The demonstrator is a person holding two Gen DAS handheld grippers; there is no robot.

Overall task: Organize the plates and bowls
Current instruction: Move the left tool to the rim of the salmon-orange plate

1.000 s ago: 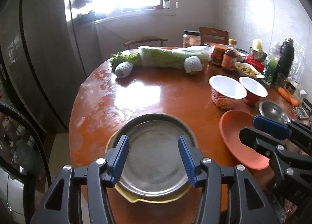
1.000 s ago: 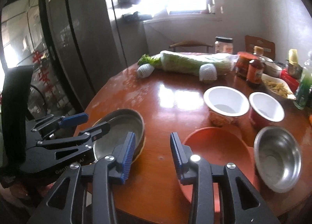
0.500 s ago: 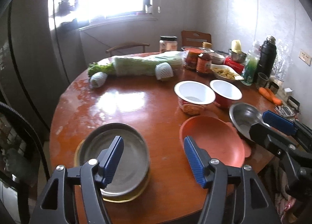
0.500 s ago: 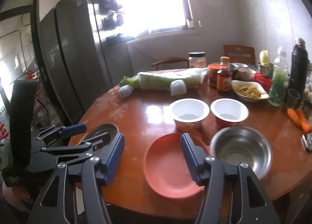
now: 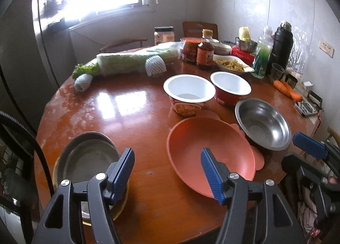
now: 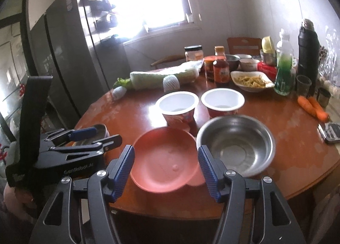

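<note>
Jaws on both our left gripper point(image 5: 167, 172) and right gripper point(image 6: 165, 170) gape empty; we judge the stiff, light, slippery pink plate point(image 6: 164, 159) best pinched at its rim.

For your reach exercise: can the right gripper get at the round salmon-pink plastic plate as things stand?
Probably yes: the right gripper is open, the round salmon-pink plastic plate lies straight ahead, nothing between.

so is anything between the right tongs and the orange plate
No, nothing visible. The right tongs hang open just above the near rim of the orange plate, with nothing between them. The steel bowl sits beside it on the right.
</note>
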